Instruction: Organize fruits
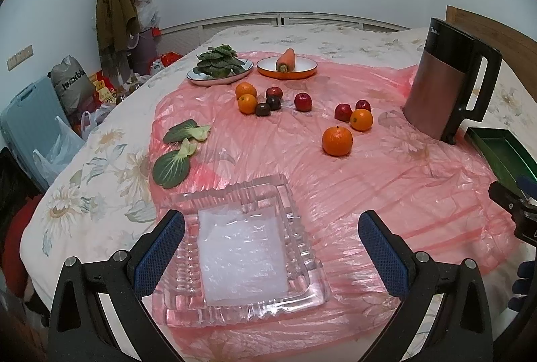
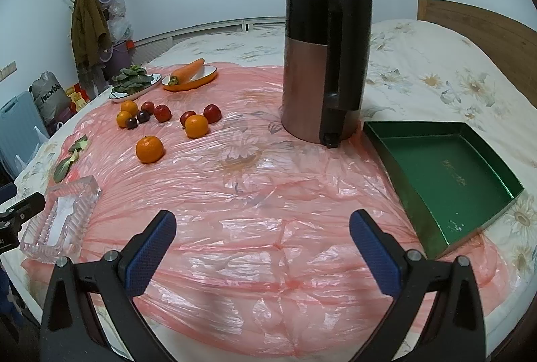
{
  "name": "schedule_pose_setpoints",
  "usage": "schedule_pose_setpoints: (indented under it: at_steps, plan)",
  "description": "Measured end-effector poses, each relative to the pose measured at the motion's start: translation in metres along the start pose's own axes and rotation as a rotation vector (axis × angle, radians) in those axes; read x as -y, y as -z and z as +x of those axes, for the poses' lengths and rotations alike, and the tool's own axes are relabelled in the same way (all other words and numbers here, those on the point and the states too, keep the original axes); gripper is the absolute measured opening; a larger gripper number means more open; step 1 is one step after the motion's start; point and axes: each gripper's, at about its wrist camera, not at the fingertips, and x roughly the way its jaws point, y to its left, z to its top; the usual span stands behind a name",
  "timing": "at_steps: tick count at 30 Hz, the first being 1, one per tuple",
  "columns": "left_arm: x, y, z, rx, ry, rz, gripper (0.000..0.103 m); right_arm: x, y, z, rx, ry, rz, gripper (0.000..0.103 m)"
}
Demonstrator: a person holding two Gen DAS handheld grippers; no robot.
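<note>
Orange carrot [image 1: 286,59], stalk end toward camera

A bed [image 2: 419,66] with a flowered cover carries a pink plastic sheet [image 2: 268,194]. On the sheet: a glass tray [image 1: 241,248] just ahead of the left tool, a green box [image 2: 446,181] ahead-right of the right tool, a kettle [image 2: 322,66] beyond it, loose fruits [image 1: 337,140] and leaves [image 1: 174,160] farther ahead, two plates [image 1: 287,71] farthest.
</note>
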Motion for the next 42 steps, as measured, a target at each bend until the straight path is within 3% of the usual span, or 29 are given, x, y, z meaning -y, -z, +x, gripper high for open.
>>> schedule_pose_setpoints:
  at_steps: [22,33,42]
  plan:
    - [-0.003,-0.003,0.008,-0.029,0.013,0.028,0.102,-0.010,-0.008,0.009,0.003,-0.036,0.005,0.103]
    - [-0.005,-0.013,0.022,-0.062,0.038,0.031,0.102,-0.027,-0.018,0.024,-0.018,-0.101,-0.035,0.103]
    - [-0.003,-0.026,0.036,-0.095,0.060,0.032,0.102,-0.033,-0.032,0.048,-0.066,-0.206,-0.025,0.103]
